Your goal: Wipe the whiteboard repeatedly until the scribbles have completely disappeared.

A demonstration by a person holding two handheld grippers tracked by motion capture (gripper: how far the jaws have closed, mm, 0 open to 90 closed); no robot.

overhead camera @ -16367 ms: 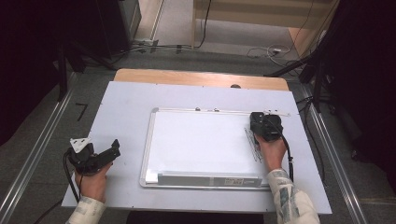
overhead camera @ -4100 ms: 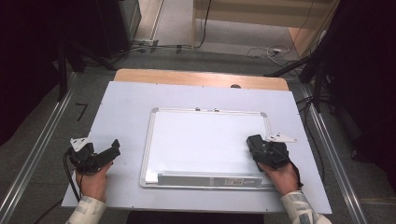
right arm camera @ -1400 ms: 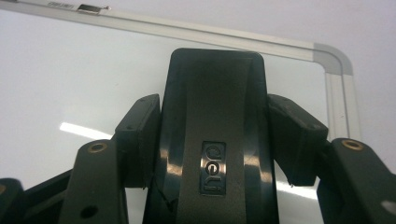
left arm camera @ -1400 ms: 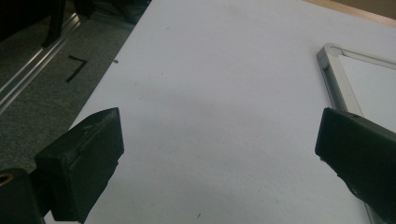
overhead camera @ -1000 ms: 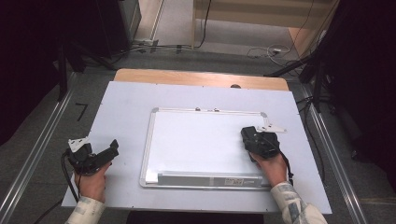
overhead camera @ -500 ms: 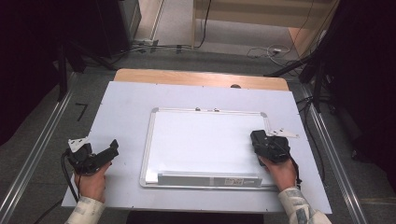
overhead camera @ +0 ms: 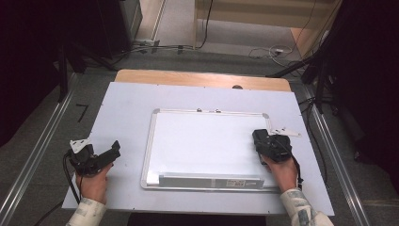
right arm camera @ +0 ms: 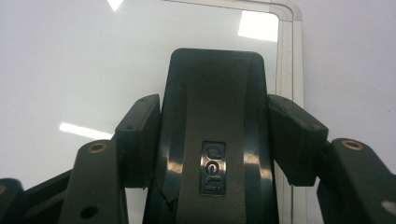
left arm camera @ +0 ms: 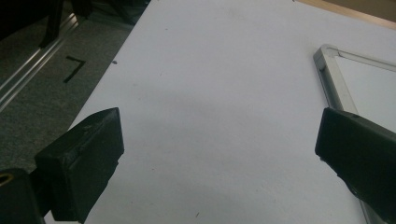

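White tabletop (overhead camera: pixel 127 101) is carrying a whiteboard (overhead camera: pixel 207 141) at centre. Right gripper (right arm camera: pixel 212 116) is clamping a dark eraser (right arm camera: pixel 215 140) over the board's right edge, near the far corner. Left gripper (left arm camera: pixel 219 140) is resting wide, jaws bare, left of the board.

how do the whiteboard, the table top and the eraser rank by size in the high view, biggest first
1. table top
2. whiteboard
3. eraser, mostly hidden under the right claw, so its full size is unsure

Left hand-held gripper (overhead camera: pixel 114 151) agape, right hand-held gripper (overhead camera: pixel 259 138) clamped.
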